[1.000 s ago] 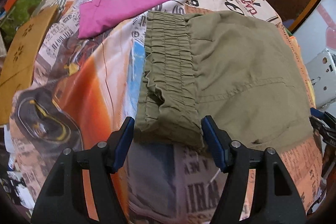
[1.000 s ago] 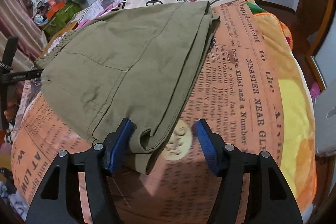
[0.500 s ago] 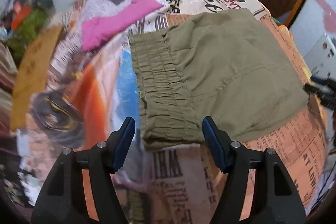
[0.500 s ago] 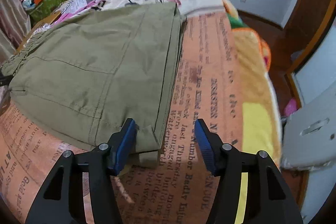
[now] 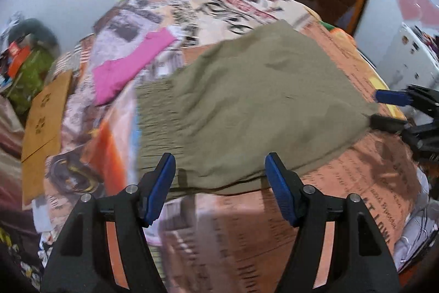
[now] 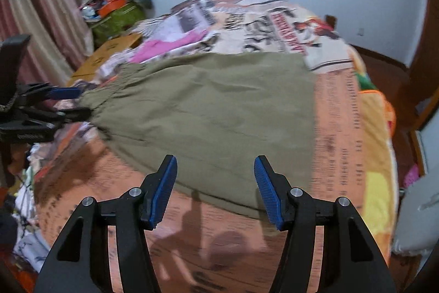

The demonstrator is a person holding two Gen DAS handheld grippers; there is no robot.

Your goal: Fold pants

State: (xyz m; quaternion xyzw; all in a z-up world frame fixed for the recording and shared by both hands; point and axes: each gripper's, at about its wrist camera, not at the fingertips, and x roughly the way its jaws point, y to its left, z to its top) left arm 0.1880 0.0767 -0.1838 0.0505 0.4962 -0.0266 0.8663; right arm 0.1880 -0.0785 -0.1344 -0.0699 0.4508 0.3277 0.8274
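1. The olive pants (image 5: 255,106) are lying flat and folded into a rough rectangle on the newspaper-print bedspread (image 5: 343,197). They're out ahead of both sets of tongs, and neither set is holding them.

2. From the left wrist view, the left gripper (image 5: 221,184) hangs over the near edge of the pants. Its blue pads (image 5: 160,186) are spread apart with nothing pinched between them, so it's let go. The gathered elastic waistband (image 5: 156,117) sits just past its left pad, and the rest of the cloth runs off to the right.

3. The right gripper (image 6: 215,187) is the same story in its own view. Its jaws are apart and empty, hovering over the near hem of the pants, with its shadow falling on the bedspread just in front of the fingers.

4. Each gripper shows up at the edge of the other's picture. The right gripper (image 5: 395,111) is at the far right corner of the pants, and the left gripper (image 6: 71,103) is by the waistband end. Both sit close to the cloth, but it's too blurry to tell if either one touches it.

5. Beyond the pants, further from the tongs, there's a pink garment (image 5: 129,67) on the bedspread. Past the left side of the bed there's a brown cardboard piece (image 5: 44,114) and a messy pile of stuff (image 6: 115,4) by the wall.
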